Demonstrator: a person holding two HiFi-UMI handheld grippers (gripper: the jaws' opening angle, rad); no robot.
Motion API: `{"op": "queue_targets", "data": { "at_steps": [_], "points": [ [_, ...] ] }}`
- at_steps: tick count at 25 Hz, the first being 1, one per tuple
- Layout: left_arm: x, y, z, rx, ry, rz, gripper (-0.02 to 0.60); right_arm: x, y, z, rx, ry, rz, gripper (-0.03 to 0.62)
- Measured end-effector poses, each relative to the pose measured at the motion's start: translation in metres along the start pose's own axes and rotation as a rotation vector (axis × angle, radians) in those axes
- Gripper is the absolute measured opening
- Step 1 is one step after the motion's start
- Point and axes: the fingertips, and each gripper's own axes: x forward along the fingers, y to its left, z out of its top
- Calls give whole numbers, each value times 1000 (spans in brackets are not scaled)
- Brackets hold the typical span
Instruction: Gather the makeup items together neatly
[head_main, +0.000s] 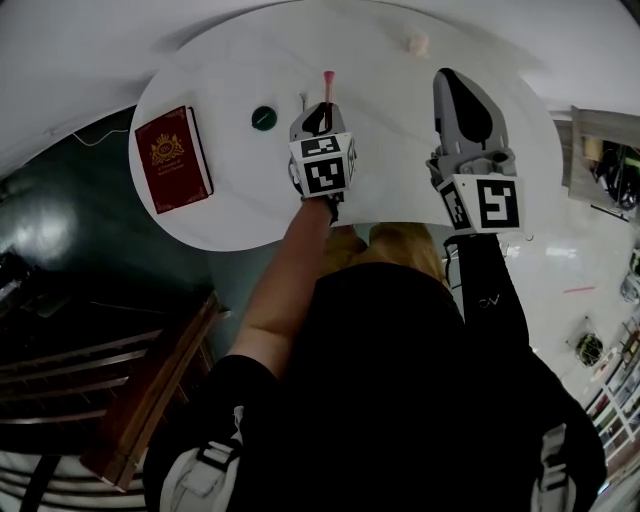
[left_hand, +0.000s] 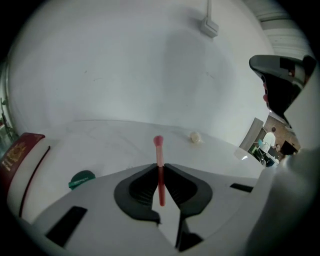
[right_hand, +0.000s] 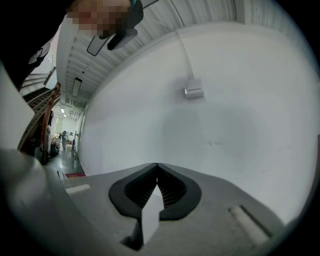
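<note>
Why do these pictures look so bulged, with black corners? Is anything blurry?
Head view: wide lens bends the white table, floor at left dim. Left gripper view: black corners, pink stick sharp. Right gripper view: black corners, mosaic overlay top left.

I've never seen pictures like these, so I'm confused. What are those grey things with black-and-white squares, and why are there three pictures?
A person holds a grabbing tool, a gripper, in each hand; the squared cubes are part of them. One camera sits on the person's head, looking down at a white table. Each gripper carries its own camera. On the table lie a red book, a small green round thing and a cream lump. The left gripper pinches a thin pink stick. The right gripper is shut and empty.
</note>
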Motion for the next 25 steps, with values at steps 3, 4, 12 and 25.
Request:
{"op": "queue_targets", "data": {
  "at_steps": [3, 4, 12, 25],
  "points": [
    [8, 5, -9, -23, 23, 13, 43, 6, 3, -5, 2, 10, 10, 5],
    [10, 6, -13, -36, 32, 18, 43, 7, 3, -6, 3, 12, 13, 5],
    [27, 6, -41, -61, 96, 35, 46, 10, 0, -18, 4, 38, 11, 5],
    [19, -2, 1, 3, 13, -2, 106, 14, -1, -9, -14, 16, 11, 5]
  ]
}}
